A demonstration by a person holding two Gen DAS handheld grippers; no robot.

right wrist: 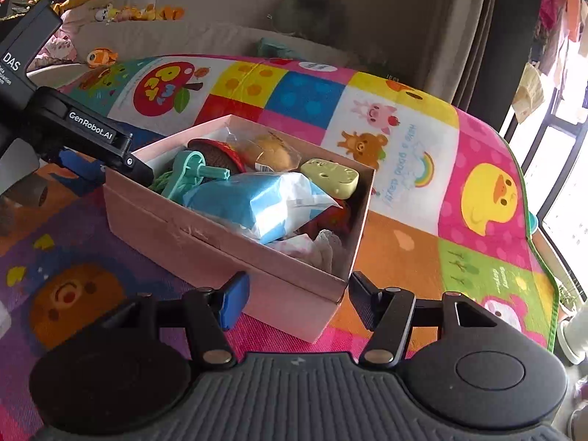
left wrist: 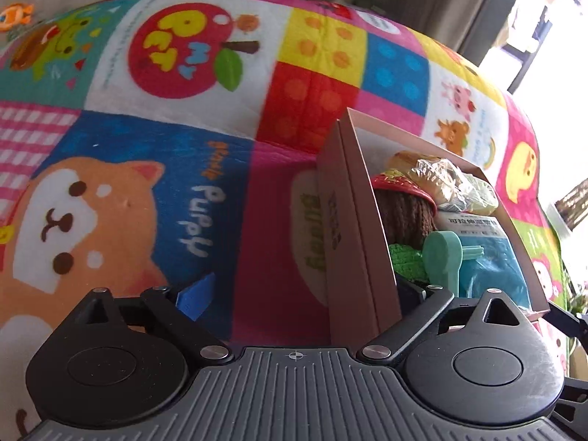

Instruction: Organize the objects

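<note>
The pink cardboard box (right wrist: pixel 220 235) sat open on the bright patchwork play mat (right wrist: pixel 441 169), packed nearly to the rim with small things. The left gripper (left wrist: pixel 294 294) had its jaws spread wide across the box's short end wall, one blue pad outside and the other finger dipping inside, gripping nothing. The right gripper (right wrist: pixel 297 301) hovered at the near corner of the box, at six o'clock in its own view, its jaws half parted and released, with the corner lying between them but not pressed. As a judgement, the box looked light yet fairly stiff; its thin walls could buckle or crease if pinched hard, so the firmest hold would be on a wall close to a corner, one gripper at each end, keeping it level so nothing spilled. Inside, the blue plastic packet (right wrist: pixel 253 205) looked soft and slippery, the teal plastic tool (right wrist: pixel 191 172) rigid, and the pale green toy (right wrist: pixel 330 180) at one o'clock in the box perched loosely on top. A wrapped bun (right wrist: pixel 272 154) lay toward twelve o'clock and a red-rimmed knitted toy (left wrist: pixel 404 202) beside it. Those piled contents crowded the inner finger's space at the wall. Stuffed toys (right wrist: pixel 110 11) on the sofa lay well apart at eleven o'clock.
</note>
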